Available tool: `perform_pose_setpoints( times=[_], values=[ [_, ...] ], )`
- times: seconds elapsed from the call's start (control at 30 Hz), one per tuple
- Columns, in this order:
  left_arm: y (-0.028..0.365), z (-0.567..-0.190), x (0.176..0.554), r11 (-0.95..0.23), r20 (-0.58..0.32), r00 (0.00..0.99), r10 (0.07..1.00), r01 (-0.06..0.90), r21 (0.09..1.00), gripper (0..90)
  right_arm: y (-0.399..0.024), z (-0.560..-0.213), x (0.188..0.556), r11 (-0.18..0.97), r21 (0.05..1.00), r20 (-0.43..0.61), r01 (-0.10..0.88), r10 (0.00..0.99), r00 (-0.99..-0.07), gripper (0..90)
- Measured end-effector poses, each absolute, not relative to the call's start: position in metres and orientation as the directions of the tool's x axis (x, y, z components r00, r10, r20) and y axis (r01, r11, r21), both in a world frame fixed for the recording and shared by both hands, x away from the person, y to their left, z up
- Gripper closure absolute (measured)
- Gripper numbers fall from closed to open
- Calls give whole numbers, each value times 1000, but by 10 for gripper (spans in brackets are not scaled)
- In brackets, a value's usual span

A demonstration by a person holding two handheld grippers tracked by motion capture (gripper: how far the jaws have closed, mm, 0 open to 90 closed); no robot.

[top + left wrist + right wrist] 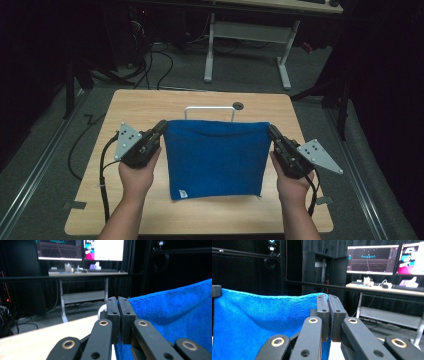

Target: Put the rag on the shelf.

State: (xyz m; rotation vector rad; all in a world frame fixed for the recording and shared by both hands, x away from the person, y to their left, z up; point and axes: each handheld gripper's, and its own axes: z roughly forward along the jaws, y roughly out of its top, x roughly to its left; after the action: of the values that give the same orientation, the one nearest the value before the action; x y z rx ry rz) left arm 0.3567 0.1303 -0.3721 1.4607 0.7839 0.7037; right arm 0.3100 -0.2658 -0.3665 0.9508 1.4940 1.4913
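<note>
Your left hand (134, 176) holds the left gripper (161, 128) at the towel's (216, 157) upper left corner. In the left gripper view its jaws are pressed together with the blue cloth (172, 317) pinched between them, the corner's edge showing below the pads.

The towel hangs stretched between your two grippers over the middle of the table (150, 105). Its top edge runs nearly level from one gripper to the other, with a slight sag along a fold just under it. Its lower edge lies near the table's front, with a small white tag (184, 194) at the lower left corner. Behind the top edge a white wire rack (209, 108) stands on the table, and a dark round hole (238, 106) sits just right of it.

Your right hand (292, 184) holds the right gripper (272, 132) at the upper right corner. In the right gripper view those jaws are also closed tight on the cloth (262, 320), which spreads away to their left.
</note>
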Motion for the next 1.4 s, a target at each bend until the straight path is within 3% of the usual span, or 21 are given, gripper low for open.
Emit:
perform_pose_setpoints(
  times=[0.63, 1.0, 1.4],
  values=[
    [127, -335, 383, -38, 33, 557, 830, -2, 999, 889, -268, -334, 330, 20, 998, -41, -59, 925, -378, 888],
    [129, -326, 405, -51, 46, 540, 840, -6, 999, 889, -263, -327, 353, 19, 999, -36, -49, 929, -369, 888],
    [133, -310, 439, -114, 118, 493, 862, -38, 993, 889, -252, -321, 389, 35, 999, -45, -33, 930, -364, 888]
  ],
)
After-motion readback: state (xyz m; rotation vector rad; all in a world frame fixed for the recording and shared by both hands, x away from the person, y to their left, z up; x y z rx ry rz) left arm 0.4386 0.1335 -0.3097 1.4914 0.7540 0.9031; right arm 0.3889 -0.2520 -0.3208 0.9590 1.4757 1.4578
